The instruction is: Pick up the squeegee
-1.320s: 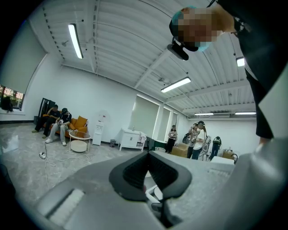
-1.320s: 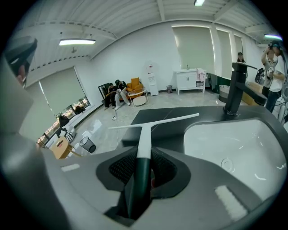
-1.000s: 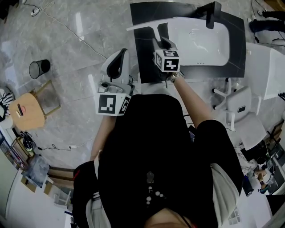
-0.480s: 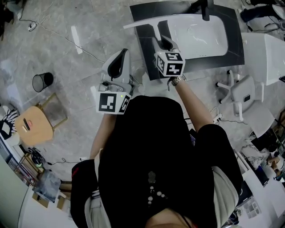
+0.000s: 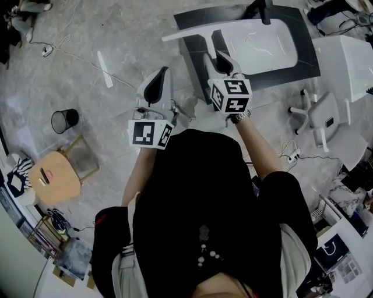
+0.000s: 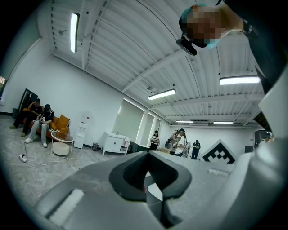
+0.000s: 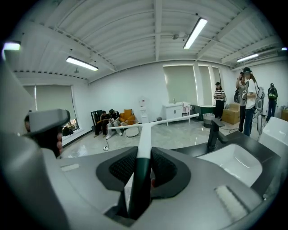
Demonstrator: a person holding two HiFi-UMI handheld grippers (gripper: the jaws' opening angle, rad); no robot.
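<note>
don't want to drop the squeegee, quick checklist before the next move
1. Handle of the squeegee clamped between the jaws of the right gripper: ok
2. Grip firm enough not to slip: cannot tell
3. The blade hangs clear of the faucet: ok
4. Nothing in the left gripper, jaws together: ok
5. The left gripper is apart from the squeegee: ok

counter [image 5: 192, 67]: black, white basin [image 5: 262, 43] sunk mid-top, dark faucet [image 5: 265, 9] at far edge | floor [image 5: 116, 35]: grey stone, black bin [image 5: 64, 120], wooden stool [image 5: 55, 177]
</note>
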